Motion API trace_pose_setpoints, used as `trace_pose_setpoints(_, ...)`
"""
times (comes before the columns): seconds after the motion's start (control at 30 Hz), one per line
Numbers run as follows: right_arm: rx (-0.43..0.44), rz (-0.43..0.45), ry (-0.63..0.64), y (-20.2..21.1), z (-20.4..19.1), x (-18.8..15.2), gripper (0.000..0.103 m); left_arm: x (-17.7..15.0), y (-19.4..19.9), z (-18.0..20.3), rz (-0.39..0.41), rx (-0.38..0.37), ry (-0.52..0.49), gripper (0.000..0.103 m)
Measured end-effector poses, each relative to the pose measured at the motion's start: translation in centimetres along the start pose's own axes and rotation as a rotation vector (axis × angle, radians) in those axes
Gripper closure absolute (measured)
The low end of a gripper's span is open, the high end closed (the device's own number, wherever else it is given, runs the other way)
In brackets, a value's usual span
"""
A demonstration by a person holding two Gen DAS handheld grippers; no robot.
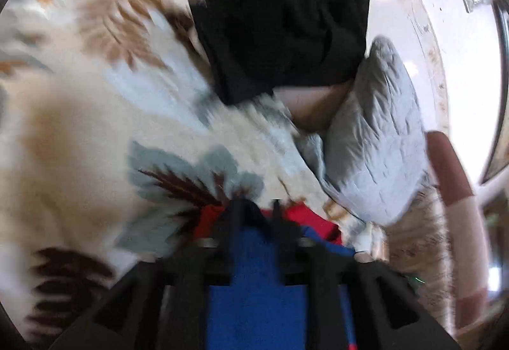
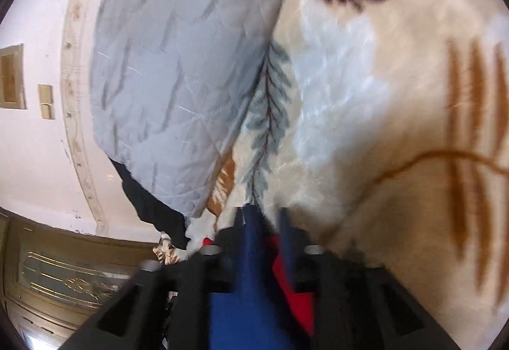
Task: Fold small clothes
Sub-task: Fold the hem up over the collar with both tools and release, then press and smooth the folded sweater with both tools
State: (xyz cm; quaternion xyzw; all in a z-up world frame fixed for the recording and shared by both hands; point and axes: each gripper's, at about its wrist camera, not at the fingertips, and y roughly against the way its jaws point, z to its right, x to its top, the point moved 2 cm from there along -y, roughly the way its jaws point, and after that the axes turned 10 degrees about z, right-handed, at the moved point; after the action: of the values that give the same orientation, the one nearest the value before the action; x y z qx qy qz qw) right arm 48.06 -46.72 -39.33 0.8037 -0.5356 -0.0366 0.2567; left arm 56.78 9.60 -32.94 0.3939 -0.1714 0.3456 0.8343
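Note:
A small blue and red garment (image 1: 254, 280) hangs between the fingers of my left gripper (image 1: 256, 206), which is shut on it above a cream blanket with leaf prints (image 1: 95, 127). In the right wrist view the same blue and red garment (image 2: 251, 302) runs between the fingers of my right gripper (image 2: 262, 213), also shut on it. Most of the garment is hidden below both grippers. Both views are blurred.
A grey quilted pillow (image 1: 372, 133) lies on the blanket's edge; it also shows in the right wrist view (image 2: 171, 70). A person in black clothing (image 1: 280, 19) sits on the blanket beyond it. A white wall (image 2: 35, 143) and an ornate wooden panel (image 2: 70, 280) stand beyond.

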Motion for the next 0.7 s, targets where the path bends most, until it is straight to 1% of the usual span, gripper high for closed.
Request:
trace_pose_setpoints(0.03, -0.001, 0.014, 0.019, 0.9, -0.5, -0.1, 0.030, 0.1, 0.8, 0.8, 0.030, 0.042, -0.049, 0.052)
trace_pose_setpoints(0.07, -0.005, 0.043, 0.063, 2.2, -1.4, -0.4, 0.029, -0.1, 2.2, 2.0, 0.066, 0.095, -0.124, 0.040)
trace_pose_setpoints(0.1, -0.005, 0.064, 0.119, 3.4, -2.5, -1.0, 0.029, -0.4, 3.4, 3.1, 0.084, 0.133, -0.177, 0.033)
trace_pose_setpoints(0.17, -0.005, 0.036, 0.201, 4.5, -4.1, -2.2, 0.029, -1.4, 5.6, 5.0, 0.104, 0.204, -0.252, 0.029)
trace_pose_setpoints(0.23, -0.022, 0.011, 0.289, 5.5, -5.8, -4.4, 0.029, -3.3, 7.3, 6.7, 0.112, 0.288, -0.316, 0.018)
trace_pose_setpoints(0.27, -0.026, 0.002, 0.326, 5.8, -6.3, -5.5, 0.029, -4.6, 8.0, 7.3, 0.104, 0.318, -0.342, 0.011)
trace_pose_setpoints(0.33, -0.061, -0.038, 0.416, 6.4, -7.3, -8.5, 0.031, -7.3, 9.1, 7.5, 0.072, 0.359, -0.374, 0.010)
trace_pose_setpoints(0.37, -0.076, -0.051, 0.442, 6.5, -7.5, -9.6, 0.032, -8.4, 9.4, 7.3, 0.052, 0.382, -0.380, 0.010)
trace_pose_setpoints(0.43, -0.110, -0.074, 0.481, 6.9, -7.4, -11.8, 0.033, -11.4, 9.2, 6.7, -0.015, 0.447, -0.404, 0.010)
trace_pose_setpoints(0.47, -0.135, -0.094, 0.512, 7.0, -7.3, -13.2, 0.033, -12.3, 9.0, 6.4, -0.035, 0.471, -0.413, 0.010)
trace_pose_setpoints(0.5, -0.159, -0.107, 0.542, 7.3, -7.0, -14.4, 0.034, -13.4, 8.8, 6.0, -0.045, 0.514, -0.426, 0.010)
trace_pose_setpoints(0.57, -0.203, -0.125, 0.582, 7.8, -6.2, -16.0, 0.034, -14.6, 8.6, 5.6, -0.046, 0.567, -0.447, 0.010)
trace_pose_setpoints(0.67, -0.287, -0.185, 0.600, 7.1, -4.3, -17.7, 0.034, -15.5, 8.3, 5.6, -0.050, 0.590, -0.486, 0.010)
trace_pose_setpoints(0.7, -0.302, -0.183, 0.618, 7.0, -4.2, -18.0, 0.034, -15.5, 8.4, 5.8, -0.040, 0.613, -0.512, 0.010)
